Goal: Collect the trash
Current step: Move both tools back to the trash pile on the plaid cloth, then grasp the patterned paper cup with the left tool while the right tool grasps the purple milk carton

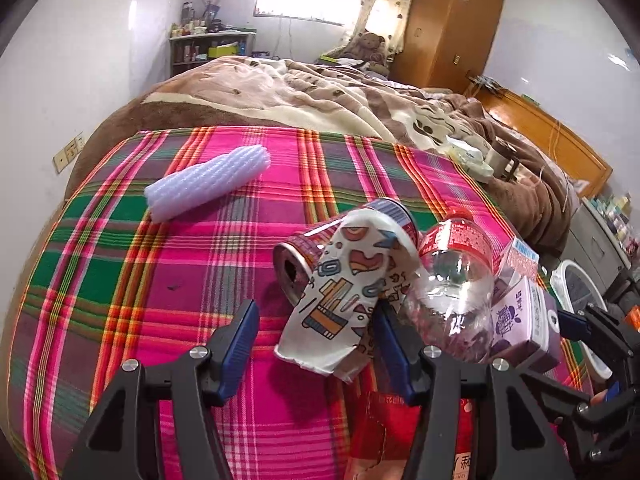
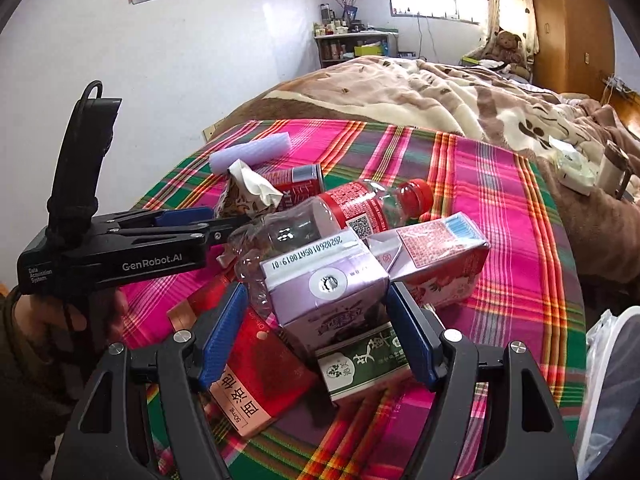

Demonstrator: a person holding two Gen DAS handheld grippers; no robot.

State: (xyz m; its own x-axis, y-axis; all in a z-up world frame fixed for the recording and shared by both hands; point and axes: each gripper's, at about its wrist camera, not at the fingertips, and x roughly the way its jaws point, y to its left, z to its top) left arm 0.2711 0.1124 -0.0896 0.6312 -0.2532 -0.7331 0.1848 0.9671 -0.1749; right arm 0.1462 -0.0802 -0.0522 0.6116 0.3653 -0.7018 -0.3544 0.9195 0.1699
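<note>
A pile of trash lies on the plaid cloth (image 1: 120, 280). In the left wrist view my left gripper (image 1: 316, 328) is open, its jaws on either side of a crushed patterned paper cup (image 1: 340, 300) that leans on a red can (image 1: 308, 256). A clear plastic bottle (image 1: 452, 280) with a red label lies right of it. In the right wrist view my right gripper (image 2: 316, 328) is open around a purple milk carton (image 2: 328, 292). A pink carton (image 2: 436, 264), a green box (image 2: 364, 364) and a red box (image 2: 256, 380) lie around it. The left gripper (image 2: 224, 224) shows there too.
A lilac foam sleeve (image 1: 208, 184) lies at the cloth's far left. A brown blanket (image 1: 320, 96) covers the bed beyond. A white bin with a plastic liner (image 2: 612, 380) stands at the right edge. A wooden wardrobe (image 1: 452, 24) stands at the back.
</note>
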